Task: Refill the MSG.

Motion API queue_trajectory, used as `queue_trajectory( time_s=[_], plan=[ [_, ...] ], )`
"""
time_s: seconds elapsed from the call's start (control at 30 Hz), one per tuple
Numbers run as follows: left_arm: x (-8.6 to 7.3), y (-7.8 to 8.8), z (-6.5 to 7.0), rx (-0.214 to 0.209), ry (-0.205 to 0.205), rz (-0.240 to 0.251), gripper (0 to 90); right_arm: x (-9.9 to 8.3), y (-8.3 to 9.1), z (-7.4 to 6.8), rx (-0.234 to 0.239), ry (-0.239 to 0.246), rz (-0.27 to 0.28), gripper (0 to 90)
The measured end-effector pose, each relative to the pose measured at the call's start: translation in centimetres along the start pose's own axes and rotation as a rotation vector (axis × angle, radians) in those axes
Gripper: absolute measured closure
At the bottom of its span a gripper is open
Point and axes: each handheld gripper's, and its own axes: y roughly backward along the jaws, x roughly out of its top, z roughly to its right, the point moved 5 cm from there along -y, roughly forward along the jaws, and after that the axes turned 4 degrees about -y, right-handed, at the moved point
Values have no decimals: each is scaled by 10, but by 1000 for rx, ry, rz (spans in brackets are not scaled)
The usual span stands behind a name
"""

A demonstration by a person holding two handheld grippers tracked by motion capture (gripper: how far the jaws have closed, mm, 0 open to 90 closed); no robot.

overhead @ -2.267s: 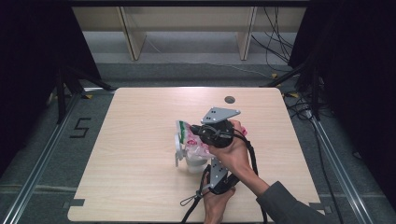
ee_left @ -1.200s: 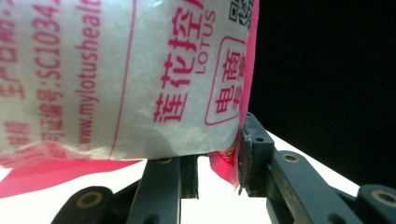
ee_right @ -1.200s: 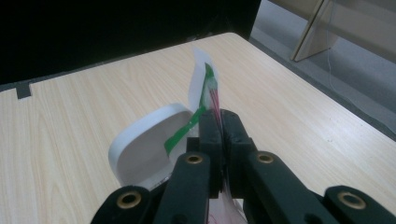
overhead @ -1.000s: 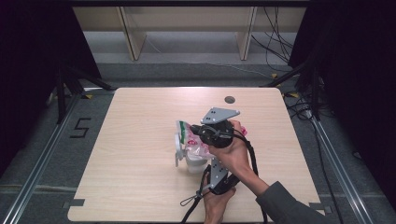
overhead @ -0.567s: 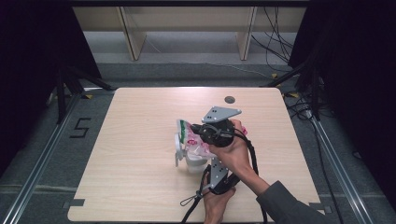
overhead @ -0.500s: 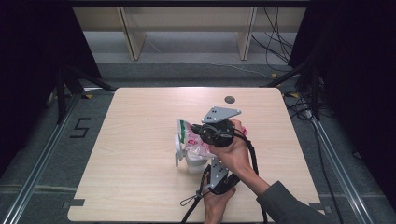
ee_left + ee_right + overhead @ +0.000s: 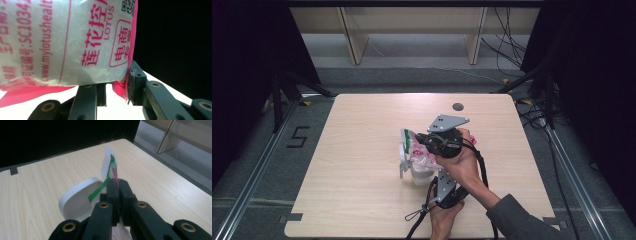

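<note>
Right then, I had both tools working the same white-and-pink printed bag (image 7: 419,152), which sat a little toward the near edge of the bench (image 7: 352,150), roughly midway between its left and right edges. My right tool (image 7: 117,185) had its jaws pressed together on the bag's top strip, a thin flap of white film with a green stripe and pink print that stood up on edge between the pads. Just beside and below that flap, on its left in the right gripper view, I saw a white round container (image 7: 77,201) with its mouth open toward the camera, resting on the bench. My left tool (image 7: 117,86) came at the bag from the near edge; the bag's body, packed with white grains and printed in pink lettering, hung right above its jaws, and a fold of the pink edge was caught against the inner face of one jaw, so I took it as clamped on the bag's lower part. From the high view I saw my right hand (image 7: 462,160) lying over the bag and my left hand (image 7: 444,217) at the near edge.
</note>
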Motion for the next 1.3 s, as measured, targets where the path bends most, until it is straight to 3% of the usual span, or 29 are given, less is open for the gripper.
queue_trajectory(
  time_s=[0.5,0.53,0.57,0.6,1.0,1.3],
  plan=[
    [1,1,1,-1,5,5,719,0,0,-1,3,1,-11,894],
    [3,-1,4,-9,40,38,719,0,0,-1,-1,-3,-12,894],
    [2,1,1,1,4,7,719,1,0,-1,2,2,-7,894],
    [3,2,2,1,0,10,719,1,0,-3,-1,-16,-12,894],
    [4,3,2,-7,7,16,719,3,-2,-2,1,24,-22,895],
    [5,4,2,-6,7,19,719,3,-2,-3,4,11,-22,895]
  ],
)
